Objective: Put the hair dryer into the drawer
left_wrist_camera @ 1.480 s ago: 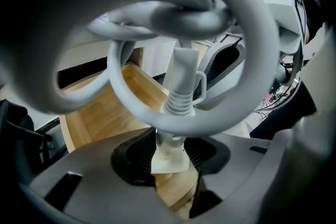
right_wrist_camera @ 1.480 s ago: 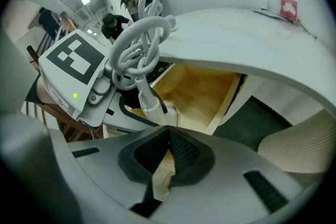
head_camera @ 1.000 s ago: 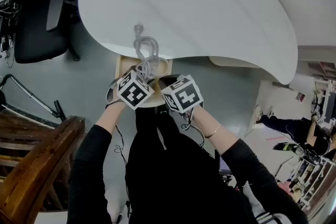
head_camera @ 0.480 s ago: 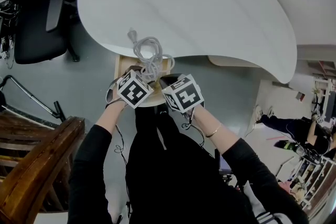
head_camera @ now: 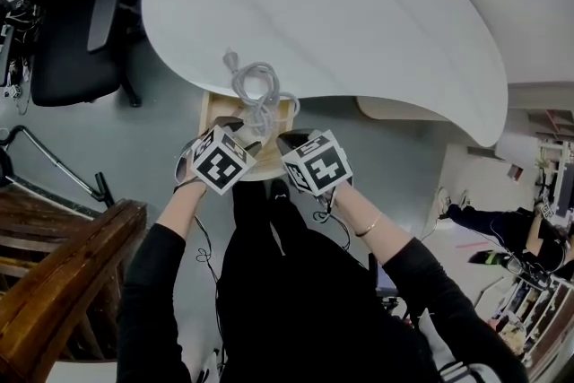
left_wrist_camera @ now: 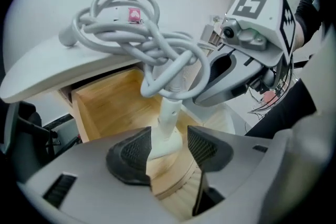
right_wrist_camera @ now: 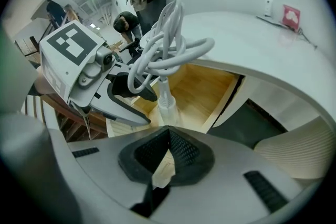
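The white table (head_camera: 359,22) overhangs with its near edge the open wooden drawer (left_wrist_camera: 113,102), whose floor is bare toward the back and left wall, leaving room for stowing. The left gripper (left_wrist_camera: 164,150) angles down over the drawer's front edge. Its jaws stand apart, having just been opening, with the white cord end of the hair dryer (left_wrist_camera: 169,120) upright between the pads and the right pad clear of it, which suggests a release. The right gripper (right_wrist_camera: 168,152), just beside the left at the drawer's front, has its jaws closed together on nothing. The coiled cord (left_wrist_camera: 131,34) rests partly on the table's near edge, above the drawer rather than inside. It probably needs tucking under the overhang before the drawer can close. The dryer's body is hidden beneath the grippers.
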Tool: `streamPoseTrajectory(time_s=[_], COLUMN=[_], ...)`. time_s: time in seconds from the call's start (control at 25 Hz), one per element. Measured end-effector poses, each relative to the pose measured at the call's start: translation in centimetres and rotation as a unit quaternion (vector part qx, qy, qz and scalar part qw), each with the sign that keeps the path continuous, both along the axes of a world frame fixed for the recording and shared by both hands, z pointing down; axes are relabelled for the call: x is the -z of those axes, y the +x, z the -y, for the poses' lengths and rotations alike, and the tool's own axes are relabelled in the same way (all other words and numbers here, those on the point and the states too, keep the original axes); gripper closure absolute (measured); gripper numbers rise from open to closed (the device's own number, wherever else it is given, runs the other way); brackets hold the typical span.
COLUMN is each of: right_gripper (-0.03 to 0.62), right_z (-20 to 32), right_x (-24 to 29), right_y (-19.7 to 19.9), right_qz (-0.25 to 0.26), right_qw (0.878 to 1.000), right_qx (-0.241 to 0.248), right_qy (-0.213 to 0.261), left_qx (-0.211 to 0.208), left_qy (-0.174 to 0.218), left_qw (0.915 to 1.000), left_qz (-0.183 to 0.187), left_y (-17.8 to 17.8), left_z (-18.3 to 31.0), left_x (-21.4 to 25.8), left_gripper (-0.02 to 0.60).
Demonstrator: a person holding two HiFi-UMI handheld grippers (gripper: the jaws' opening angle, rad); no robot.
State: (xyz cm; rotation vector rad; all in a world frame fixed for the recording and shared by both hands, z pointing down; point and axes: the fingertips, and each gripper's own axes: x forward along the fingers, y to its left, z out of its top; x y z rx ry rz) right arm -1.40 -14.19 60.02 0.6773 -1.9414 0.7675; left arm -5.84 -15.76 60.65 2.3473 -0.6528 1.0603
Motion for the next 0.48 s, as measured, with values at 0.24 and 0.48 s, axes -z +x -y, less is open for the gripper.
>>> streamPoseTrajectory(time_s=[0.24,0.48], right_gripper=[0.591,0.591], right_z=[0.2,0.3], right_x=[2.1,4.4], right_y=[0.3,0.6], right_qz=[0.016,0.038], right_qw=[1.0,0.998], right_qx=[-0.002,-0.003], right_qy=[0.022,0.045], left_qx=[0.038,0.107], left_qy=[0.018,0.049], left_qw=[0.9989,0.9917], left_qz=[-0.019,-0.052], left_y=[-1.3,-2.1], left_z=[-0.6,-0.7], left_x=[2.5,5.9], left_gripper=[0.389,0.531])
